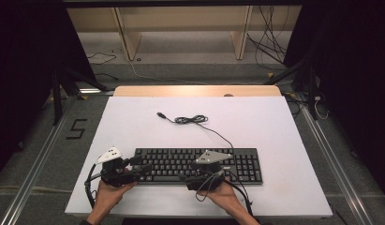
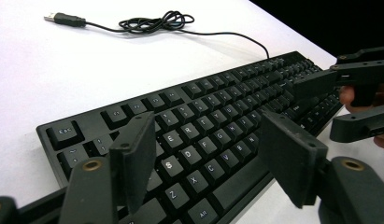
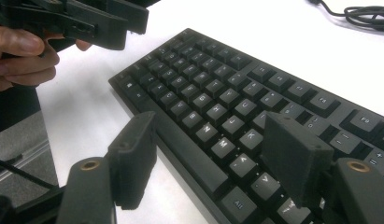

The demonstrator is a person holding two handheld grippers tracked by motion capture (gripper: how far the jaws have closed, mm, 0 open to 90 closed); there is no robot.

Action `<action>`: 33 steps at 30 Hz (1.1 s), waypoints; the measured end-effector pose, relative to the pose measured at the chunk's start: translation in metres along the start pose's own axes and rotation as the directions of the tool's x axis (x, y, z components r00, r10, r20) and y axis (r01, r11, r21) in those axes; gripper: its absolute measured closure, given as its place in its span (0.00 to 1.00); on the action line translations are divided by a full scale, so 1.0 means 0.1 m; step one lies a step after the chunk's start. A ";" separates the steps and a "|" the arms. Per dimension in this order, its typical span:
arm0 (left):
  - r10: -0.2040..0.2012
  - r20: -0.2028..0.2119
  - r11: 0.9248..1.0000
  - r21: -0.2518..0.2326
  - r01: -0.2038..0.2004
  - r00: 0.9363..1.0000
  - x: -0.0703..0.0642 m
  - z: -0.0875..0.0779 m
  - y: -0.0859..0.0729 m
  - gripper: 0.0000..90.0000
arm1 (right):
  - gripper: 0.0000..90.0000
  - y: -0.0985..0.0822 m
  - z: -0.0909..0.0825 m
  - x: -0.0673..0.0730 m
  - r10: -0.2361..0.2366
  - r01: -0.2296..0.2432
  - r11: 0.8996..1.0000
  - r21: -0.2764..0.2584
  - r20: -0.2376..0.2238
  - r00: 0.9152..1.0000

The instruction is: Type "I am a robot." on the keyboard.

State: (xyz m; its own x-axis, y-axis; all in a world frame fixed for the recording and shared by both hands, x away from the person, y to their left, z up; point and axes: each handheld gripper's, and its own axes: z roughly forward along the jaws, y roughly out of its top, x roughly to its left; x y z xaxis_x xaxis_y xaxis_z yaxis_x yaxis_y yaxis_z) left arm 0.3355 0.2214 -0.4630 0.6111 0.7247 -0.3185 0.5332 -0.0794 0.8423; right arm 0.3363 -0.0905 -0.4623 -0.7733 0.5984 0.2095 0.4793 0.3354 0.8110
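White table top (image 1: pixel 274 126), wooden shelf frame (image 1: pixel 129 37) behind, loose cables (image 1: pixel 270 42) on grey floor (image 1: pixel 54 150)

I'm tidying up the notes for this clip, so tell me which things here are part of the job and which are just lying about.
In the job:
- keyboard
- left gripper, open over the keyboard's left end
- right gripper, open at the keyboard's front edge

Lying about:
- coiled cable with USB plug, on the table
- wooden frame behind the table

- Keyboard (image 2: pixel 189 135): white key legends; "S", "Z", "X", "C" and "Alt" lie between the left gripper's jaws.
- "N", "M", "K" lie between the right gripper's jaws.
- Floor (image 1: pixel 49 140): black "5".
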 end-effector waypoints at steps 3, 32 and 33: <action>0.009 0.004 1.000 -0.005 -0.009 1.000 -0.01 -0.01 0.00 0.38 | 0.42 0.00 0.03 0.01 -0.002 0.002 1.000 0.007 -0.001 1.000; 0.030 0.012 0.999 -0.023 -0.030 0.999 -0.03 -0.02 0.00 0.34 | 0.97 -0.05 0.22 0.05 -0.028 0.028 0.993 0.114 -0.001 1.000; 0.031 0.012 0.999 -0.023 -0.031 0.999 -0.03 -0.02 0.00 0.34 | 0.97 -0.06 0.23 0.04 -0.029 0.029 0.993 0.116 0.000 1.000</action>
State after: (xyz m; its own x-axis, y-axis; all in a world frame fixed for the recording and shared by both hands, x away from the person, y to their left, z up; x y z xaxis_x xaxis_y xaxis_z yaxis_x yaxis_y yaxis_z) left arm 0.3329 0.2205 -0.4609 0.6342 0.7136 -0.2976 0.5005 -0.0855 0.8615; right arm 0.3397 -0.0732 -0.4782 -0.7872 0.5880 0.1860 0.5015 0.4349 0.7479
